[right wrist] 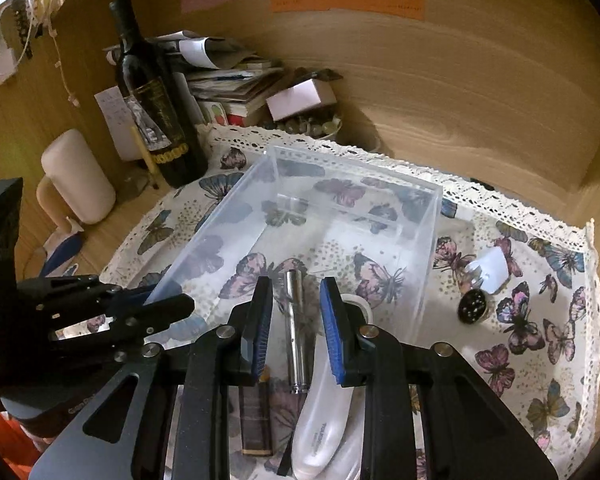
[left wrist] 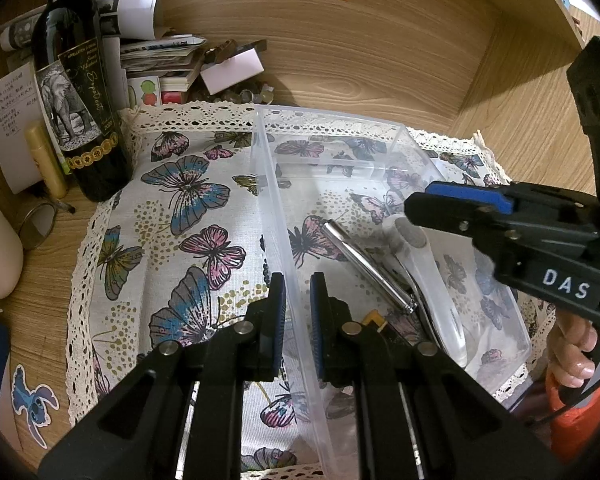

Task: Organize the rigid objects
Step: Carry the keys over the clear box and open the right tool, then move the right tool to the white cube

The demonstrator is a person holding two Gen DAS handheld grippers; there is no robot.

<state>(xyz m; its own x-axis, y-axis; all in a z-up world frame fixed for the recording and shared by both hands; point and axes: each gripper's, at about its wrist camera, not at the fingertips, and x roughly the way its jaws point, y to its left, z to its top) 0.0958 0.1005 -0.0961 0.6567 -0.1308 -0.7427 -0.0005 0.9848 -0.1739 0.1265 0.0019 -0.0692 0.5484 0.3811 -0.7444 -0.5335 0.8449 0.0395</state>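
A clear plastic box [left wrist: 380, 148] [right wrist: 236, 216] sits on the butterfly cloth. Inside lie a silver metal cylinder [left wrist: 364, 264] [right wrist: 296, 332], a white plastic device [left wrist: 428, 280] [right wrist: 320, 428] and a dark striped bar [right wrist: 256, 416]. My left gripper [left wrist: 298, 304] straddles the box's left wall, jaws close around it; it also shows in the right wrist view [right wrist: 172, 300]. My right gripper [right wrist: 294, 328] is open and empty above the cylinder inside the box; its tip shows in the left wrist view [left wrist: 416, 204]. A black round object [right wrist: 473, 307] and a small white piece [right wrist: 490, 266] lie on the cloth right of the box.
A dark wine bottle [left wrist: 76, 92] [right wrist: 152, 104] stands at the back left by a stack of papers and booklets [left wrist: 156, 60]. A cream jug [right wrist: 76, 176] stands left. The wooden back wall [left wrist: 360, 52] and a side wall enclose the desk.
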